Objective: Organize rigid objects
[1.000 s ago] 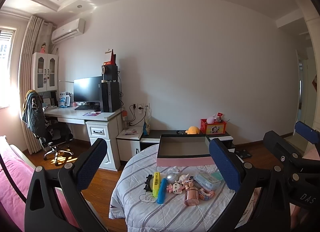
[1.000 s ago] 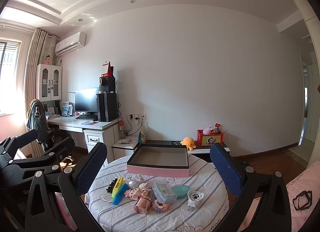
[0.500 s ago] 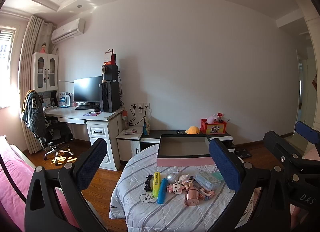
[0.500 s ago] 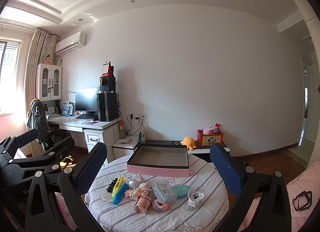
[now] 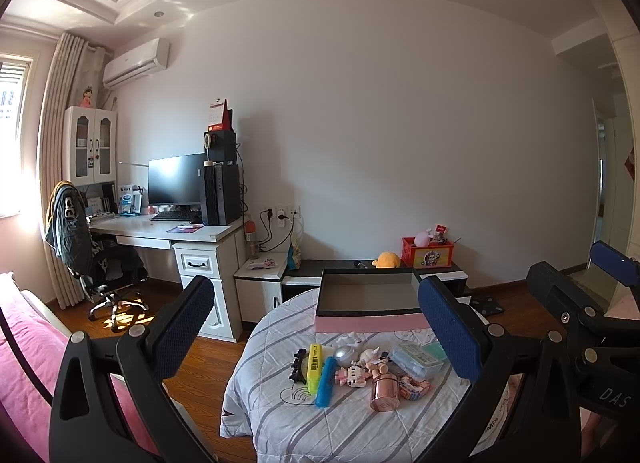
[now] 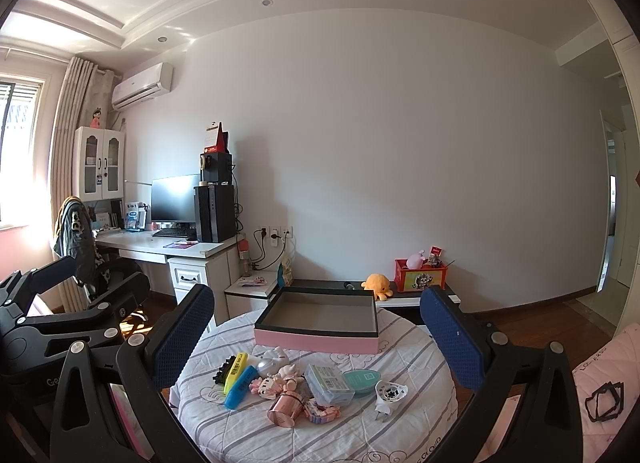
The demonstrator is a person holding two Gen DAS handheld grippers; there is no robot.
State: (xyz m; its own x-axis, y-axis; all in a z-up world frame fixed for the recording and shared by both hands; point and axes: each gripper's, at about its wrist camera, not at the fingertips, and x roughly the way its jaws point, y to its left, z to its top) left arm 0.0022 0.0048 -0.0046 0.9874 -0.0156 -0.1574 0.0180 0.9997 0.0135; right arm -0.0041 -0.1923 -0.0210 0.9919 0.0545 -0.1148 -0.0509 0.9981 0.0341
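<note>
1. While both jaws stood wide and empty, the left gripper (image 5: pixel 316 327) and right gripper (image 6: pixel 316 331) hung short of the toys (image 6: pixel 288 383).
2. These lay clustered near the pink box (image 6: pixel 316 339), farther back.
3. A striped round table (image 6: pixel 408 423) in a bedroom held them.

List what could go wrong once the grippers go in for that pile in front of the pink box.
The small things lie crowded and touching: closing on the rose-gold canister may knock the block figure. The canister lies on its side and could roll on the quilted cover. The white plug sits nearest the table's right edge; a nudge might send it off.
</note>
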